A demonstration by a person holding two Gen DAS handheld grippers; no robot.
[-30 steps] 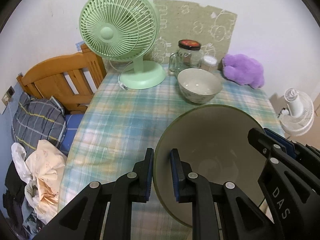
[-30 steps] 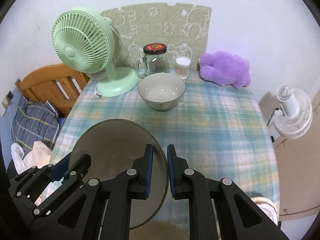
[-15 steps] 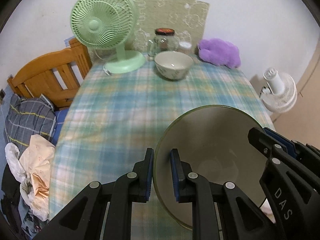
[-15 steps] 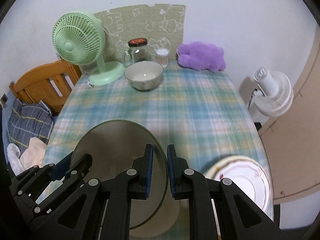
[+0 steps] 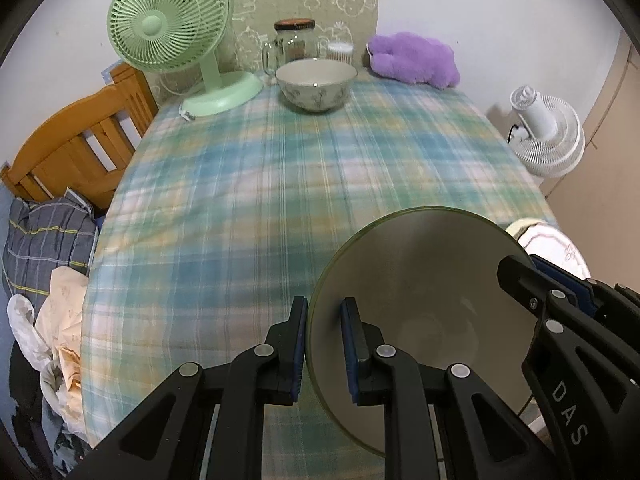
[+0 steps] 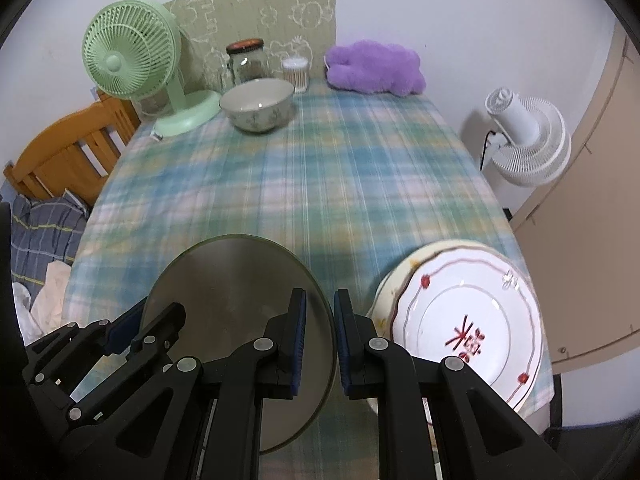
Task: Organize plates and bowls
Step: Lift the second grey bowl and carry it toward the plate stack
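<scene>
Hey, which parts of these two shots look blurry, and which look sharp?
Left wrist view: the plaid tablecloth is smeared, while the left hand-held gripper and green plate stay crisp. Right wrist view: same smeared cloth, sharp right hand-held gripper.

Both my grippers on one green-rimmed plate

My left gripper clamps the near rim of the green-rimmed plate at lower centre; the right gripper grips its far edge at lower right. A patterned bowl sits top centre on the plaid tablecloth.
</scene>
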